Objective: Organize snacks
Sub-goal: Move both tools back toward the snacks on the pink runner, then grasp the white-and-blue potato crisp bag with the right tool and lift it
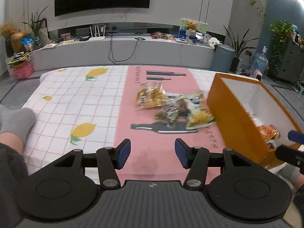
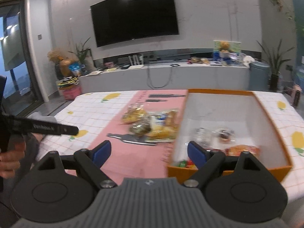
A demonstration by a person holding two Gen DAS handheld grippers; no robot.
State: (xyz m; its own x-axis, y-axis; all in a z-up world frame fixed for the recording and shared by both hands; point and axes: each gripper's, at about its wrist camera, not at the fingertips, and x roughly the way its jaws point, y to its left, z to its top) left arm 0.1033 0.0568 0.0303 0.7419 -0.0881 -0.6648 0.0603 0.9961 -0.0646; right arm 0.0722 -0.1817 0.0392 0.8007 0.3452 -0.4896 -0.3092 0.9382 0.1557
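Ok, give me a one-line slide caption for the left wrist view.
Open left gripper hovers over the pink runner, facing loose snack packets beside the orange box.

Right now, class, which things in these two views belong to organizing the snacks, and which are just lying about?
Belong to the job:
snack packets heaped on the pink table runner
orange box, some snacks already inside
left gripper and right gripper, both open, holding nothing

Just lying about:
television
white router
teddy bear
grey bin
potted plants
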